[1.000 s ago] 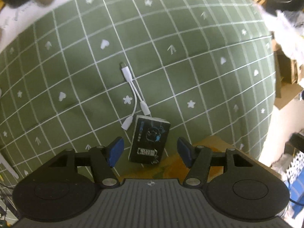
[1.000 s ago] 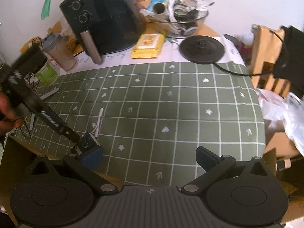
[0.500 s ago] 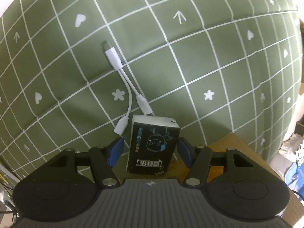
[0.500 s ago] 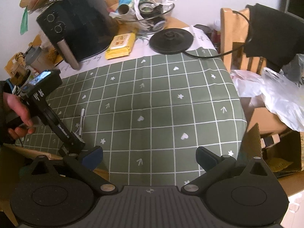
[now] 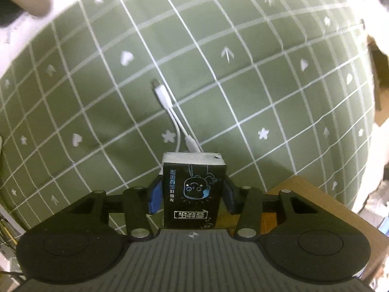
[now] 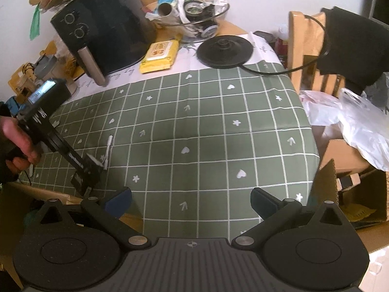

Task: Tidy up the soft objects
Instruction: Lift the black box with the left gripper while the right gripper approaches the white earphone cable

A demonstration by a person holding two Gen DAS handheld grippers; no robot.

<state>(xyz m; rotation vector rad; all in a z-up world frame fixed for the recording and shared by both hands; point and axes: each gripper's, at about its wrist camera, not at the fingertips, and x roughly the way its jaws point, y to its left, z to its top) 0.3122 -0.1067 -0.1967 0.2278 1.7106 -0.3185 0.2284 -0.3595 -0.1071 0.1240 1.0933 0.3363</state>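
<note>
A black tissue pack [image 5: 193, 189] with a blue cartoon print and a white end stands between the blue pads [image 5: 155, 198] of my left gripper [image 5: 193, 194]. The jaws are closing, and both pads touch the pack's sides. The gripper points straight down at the green checked cloth [image 5: 243, 85]. In the right wrist view a hand holds this left gripper [image 6: 83, 170] at the table's near left edge, with the pack [image 6: 77, 182] a dark shape at its tip. My right gripper [image 6: 190, 197] hangs open and empty above the cloth's front edge.
A white split cable adapter [image 5: 170, 112] lies just beyond the pack. At the back stand a black air fryer [image 6: 104, 24], a yellow wipes pack [image 6: 160, 53], a kettle base [image 6: 223, 51] and a cluttered glass bowl [image 6: 199, 12]. A chair [image 6: 299, 43], plastic bags [image 6: 352, 119] and a cardboard box [image 6: 352, 182] crowd the right.
The left jaws have narrowed onto the tissue pack, which now sits deeper between the pads. The left view dipped close to the cloth, then drew back. The right gripper stayed open.
</note>
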